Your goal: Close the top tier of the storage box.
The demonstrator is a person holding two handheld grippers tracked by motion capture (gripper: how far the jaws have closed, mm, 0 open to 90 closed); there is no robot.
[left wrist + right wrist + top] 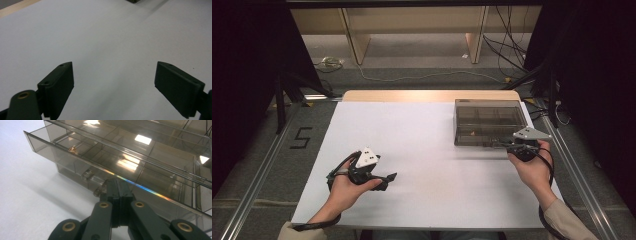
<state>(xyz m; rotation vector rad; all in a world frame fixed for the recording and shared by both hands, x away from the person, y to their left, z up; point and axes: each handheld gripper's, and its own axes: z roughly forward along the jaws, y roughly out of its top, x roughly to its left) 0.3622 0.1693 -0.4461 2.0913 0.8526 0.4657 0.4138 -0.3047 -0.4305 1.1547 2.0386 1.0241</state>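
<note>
A smoky clear plastic drawer box [487,120] stands at the far right of the white table [422,150]. In the right gripper view its top drawer [82,152] is slid out a little, and a small gold piece [73,150] lies in one compartment. My right gripper [117,186] is shut, with its tips against the drawer front. A small clear knob [97,192] shows just left of the tips; whether it is pinched I cannot tell. My left gripper [113,82] is open over bare table with nothing between its jaws. In the high view it [391,177] rests at the near left.
A wooden strip [427,95] runs along the table's far edge. Metal rails [257,175] flank the table on both sides. Cables [507,55] lie on the floor beyond, near pale wooden furniture legs [357,45]. A corner of the box [135,1] shows at the left gripper view's top.
</note>
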